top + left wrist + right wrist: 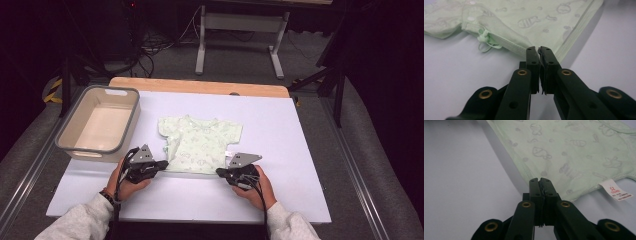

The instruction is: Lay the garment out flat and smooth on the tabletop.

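A pale green baby shirt (200, 140) with a faint animal print lies flat on the white tabletop (280, 130), neck away from me. My left gripper (165, 164) is at the shirt's near left hem corner. In the left gripper view its jaws (539, 50) are pressed together on the hem edge of the shirt (536, 20), beside a small tie string (485, 41). My right gripper (220, 171) is at the near right hem corner. The right gripper view shows its jaws (540, 180) shut on the shirt's (574, 150) corner, left of a white size label (616, 191).
A grey-rimmed beige basin (135, 115) stands at the left of the table, close to the shirt's left sleeve. A wooden strip (200, 86) runs along the far edge. White tabletop lies open to the right of the shirt and in front of both hands.
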`<state>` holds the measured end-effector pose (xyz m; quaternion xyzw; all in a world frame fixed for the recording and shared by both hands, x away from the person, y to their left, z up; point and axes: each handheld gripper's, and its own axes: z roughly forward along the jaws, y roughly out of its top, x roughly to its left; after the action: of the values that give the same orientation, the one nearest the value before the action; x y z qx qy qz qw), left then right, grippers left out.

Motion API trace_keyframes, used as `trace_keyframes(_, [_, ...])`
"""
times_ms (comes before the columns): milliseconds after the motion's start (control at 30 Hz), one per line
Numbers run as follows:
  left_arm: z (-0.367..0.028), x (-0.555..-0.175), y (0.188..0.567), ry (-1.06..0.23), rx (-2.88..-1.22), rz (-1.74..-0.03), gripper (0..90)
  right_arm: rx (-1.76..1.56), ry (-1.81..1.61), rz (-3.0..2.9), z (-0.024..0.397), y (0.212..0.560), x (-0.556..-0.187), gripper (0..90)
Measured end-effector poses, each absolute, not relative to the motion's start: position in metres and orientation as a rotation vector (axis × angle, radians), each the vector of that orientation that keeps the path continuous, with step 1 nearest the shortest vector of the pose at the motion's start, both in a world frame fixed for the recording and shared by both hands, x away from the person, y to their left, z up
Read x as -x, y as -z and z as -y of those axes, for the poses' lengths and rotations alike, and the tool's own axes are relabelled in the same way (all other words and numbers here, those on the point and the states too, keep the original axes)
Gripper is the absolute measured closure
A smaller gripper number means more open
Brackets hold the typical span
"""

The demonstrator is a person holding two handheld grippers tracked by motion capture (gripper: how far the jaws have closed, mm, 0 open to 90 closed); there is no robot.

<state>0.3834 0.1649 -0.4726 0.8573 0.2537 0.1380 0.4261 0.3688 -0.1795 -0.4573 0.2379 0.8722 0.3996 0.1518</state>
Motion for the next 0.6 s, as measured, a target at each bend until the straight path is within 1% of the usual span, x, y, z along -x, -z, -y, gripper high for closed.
trace_keyframes(67, [-0.166, -0.381, 0.475, -0.375, -2.145, -0.65, 84.6, -0.675, -1.142, -2.507, 0.18, 0.457, -0.365, 88.7])
trace_keyframes(133, [-0.168, -0.379, 0.477, -0.37, -2.151, -0.653, 83.0, -0.68, -1.135, -2.514, 0.181, 0.459, -0.363, 86.0])
trace_keyframes(300, [-0.168, -0.372, 0.477, -0.372, -2.156, -0.631, 81.3, -0.693, -1.133, -2.497, 0.187, 0.459, -0.361, 84.5])
trace_keyframes(333, [-0.168, -0.371, 0.476, -0.376, -2.156, -0.629, 79.8, -0.702, -1.142, -2.481, 0.19, 0.458, -0.36, 83.5])
trace_keyframes(400, [-0.169, -0.369, 0.472, -0.386, -2.138, -0.61, 78.5, -0.71, -1.165, -2.444, 0.193, 0.455, -0.359, 81.2])
trace_keyframes(500, [-0.171, -0.37, 0.466, -0.411, -2.096, -0.586, 75.8, -0.702, -1.199, -2.391, 0.195, 0.451, -0.358, 81.3])
trace_keyframes(600, [-0.17, -0.373, 0.462, -0.425, -2.075, -0.572, 79.2, -0.701, -1.208, -2.374, 0.195, 0.451, -0.359, 82.5])
